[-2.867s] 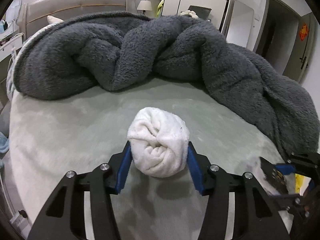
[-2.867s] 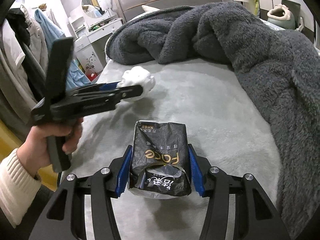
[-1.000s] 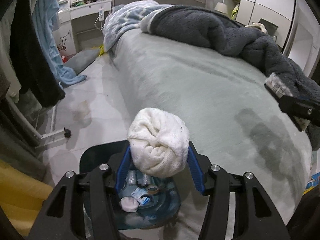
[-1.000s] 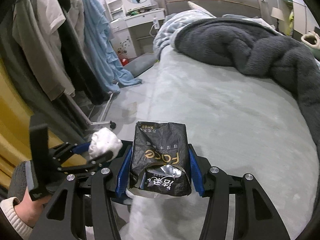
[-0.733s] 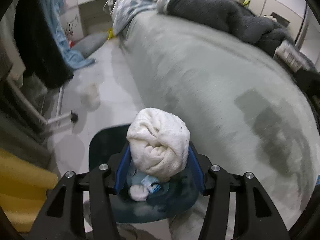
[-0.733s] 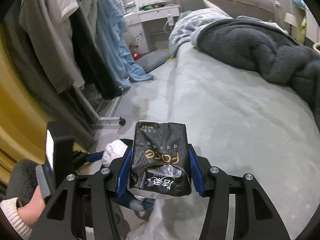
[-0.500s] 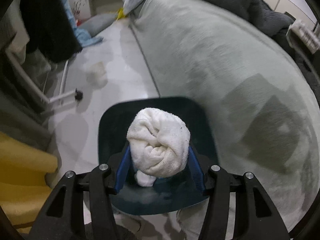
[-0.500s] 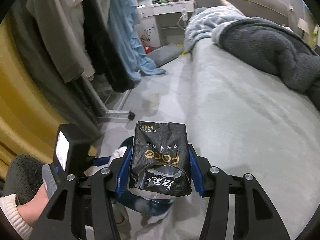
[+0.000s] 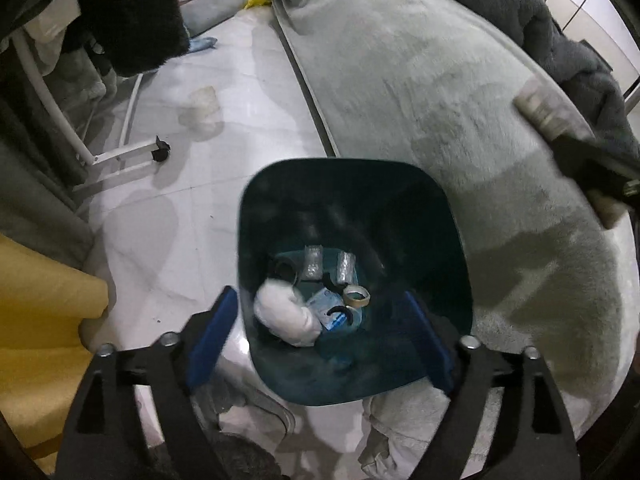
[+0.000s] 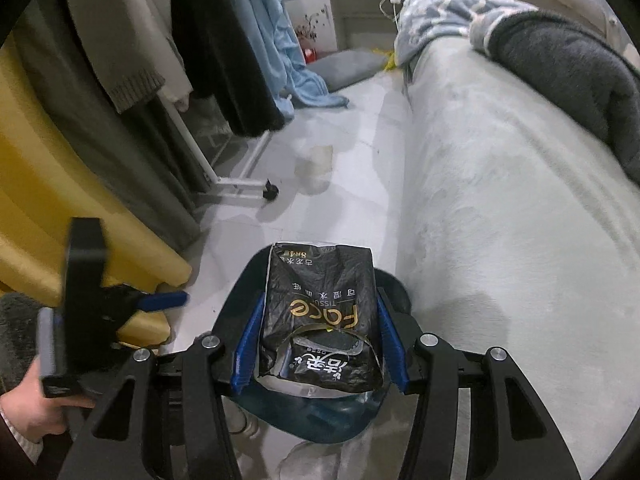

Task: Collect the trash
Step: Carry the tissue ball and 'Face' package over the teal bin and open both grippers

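The left gripper (image 9: 320, 332) hangs over the dark teal trash bin (image 9: 448, 216), which stands on the floor just beside the bed (image 9: 460, 92). Its fingers (image 9: 210, 328) have just been opening and now stand wide apart, with nothing between them. The white cloth ball (image 9: 286, 316) lies inside the bin, on the left of the bottom, among other trash: a roll of tape (image 9: 356, 296), a blue and white wrapper (image 9: 334, 314) and two small clear packets (image 9: 312, 266). So this piece looks delivered.

To the right, the right gripper (image 10: 318, 346) is closed to about the middle of its range on the black tissue pack (image 10: 320, 312), which is crumpled and torn open at the near end. It holds the pack above the near part of the bin (image 10: 320, 424), whose rim shows under and around the pack. This piece is not yet dropped.

What is left, in my judgement: to let the pack fall in the bin. A pale piece (image 10: 316, 164) lies on the floor near the foot of the clothes rack (image 10: 240, 188); it may be trash, but I cannot tell. The visible part of the bed carries only the gray blanket (image 10: 568, 68).
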